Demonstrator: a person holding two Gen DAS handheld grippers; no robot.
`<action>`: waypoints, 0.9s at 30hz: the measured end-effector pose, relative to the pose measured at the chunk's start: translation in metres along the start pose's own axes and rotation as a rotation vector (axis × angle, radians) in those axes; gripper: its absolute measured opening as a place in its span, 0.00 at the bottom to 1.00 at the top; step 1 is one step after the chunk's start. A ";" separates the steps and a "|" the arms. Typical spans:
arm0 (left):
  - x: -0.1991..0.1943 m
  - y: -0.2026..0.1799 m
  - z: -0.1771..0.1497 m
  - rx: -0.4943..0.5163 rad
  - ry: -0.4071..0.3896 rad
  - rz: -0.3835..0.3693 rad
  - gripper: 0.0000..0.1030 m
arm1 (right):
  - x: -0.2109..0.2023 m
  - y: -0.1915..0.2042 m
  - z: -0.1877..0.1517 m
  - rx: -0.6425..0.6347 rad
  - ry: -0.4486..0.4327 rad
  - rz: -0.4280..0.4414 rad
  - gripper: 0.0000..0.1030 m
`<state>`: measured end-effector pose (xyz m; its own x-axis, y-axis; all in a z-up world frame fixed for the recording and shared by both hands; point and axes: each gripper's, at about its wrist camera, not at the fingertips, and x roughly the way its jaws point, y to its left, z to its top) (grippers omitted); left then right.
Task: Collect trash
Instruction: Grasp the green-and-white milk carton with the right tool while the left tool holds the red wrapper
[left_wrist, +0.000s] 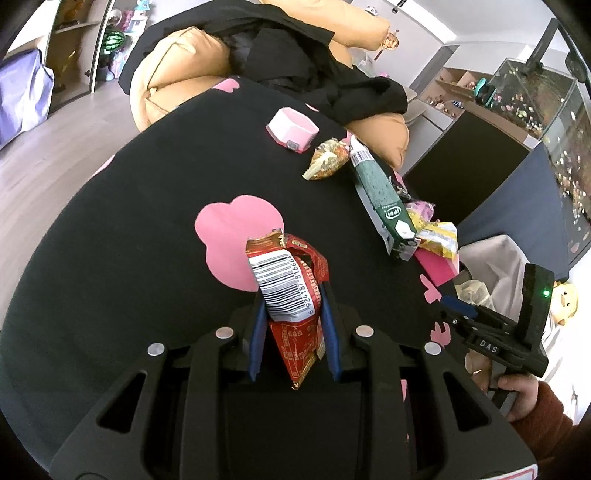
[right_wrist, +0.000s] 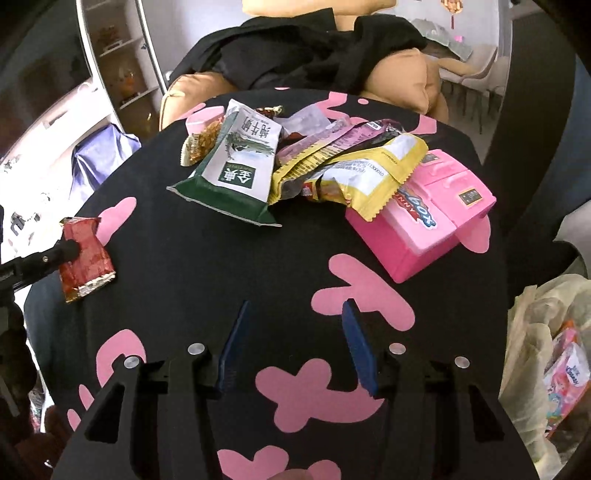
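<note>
Item 1. Left tool (left_wrist: 291, 295): pinching a red wrapper (left_wrist: 290, 291) between its blue pads, barcode side up, the wrapper clear of the black surface (left_wrist: 110, 240) with pink cloud patches.

Item 2. Right tool (right_wrist: 295, 339): fingers spread, nothing between them, hovering over the surface short of the litter pile.

Item 3. Litter ahead of the right tool, all lying on the surface: green-and-white carton (right_wrist: 236, 166), flattened; yellow wrapper (right_wrist: 354, 173) overlapping a purple wrapper (right_wrist: 328, 140); small gold-patterned wrapper (right_wrist: 201, 144) behind the carton.

Item 4. Pink toy box (right_wrist: 421, 225), ahead and right of the right tool, partly under the yellow wrapper; whether it counted as trash could not be told. Small pink container (left_wrist: 291, 129), far ahead of the left tool.

Item 5. Pale bag (right_wrist: 535, 332), right of the right tool, off the surface edge, some packaging visible inside.

Status: judged early to midway. One wrapper in hand, not yet binned; at least four pieces left on the surface.
</note>
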<state>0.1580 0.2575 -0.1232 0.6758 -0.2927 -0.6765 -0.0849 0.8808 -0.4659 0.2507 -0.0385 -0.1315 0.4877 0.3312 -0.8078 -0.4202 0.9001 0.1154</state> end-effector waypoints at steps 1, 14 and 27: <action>0.001 0.000 0.000 0.000 0.002 0.001 0.24 | -0.002 0.001 -0.001 -0.003 -0.009 0.001 0.47; -0.001 0.004 0.000 -0.016 -0.009 -0.003 0.24 | -0.020 0.022 0.022 -0.064 -0.147 0.012 0.71; 0.001 0.006 -0.001 -0.026 -0.002 -0.005 0.24 | -0.002 0.048 0.084 -0.144 -0.155 -0.027 0.71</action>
<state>0.1575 0.2620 -0.1274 0.6775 -0.2968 -0.6730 -0.1006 0.8690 -0.4845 0.2940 0.0280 -0.0758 0.6074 0.3570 -0.7097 -0.5051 0.8631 0.0019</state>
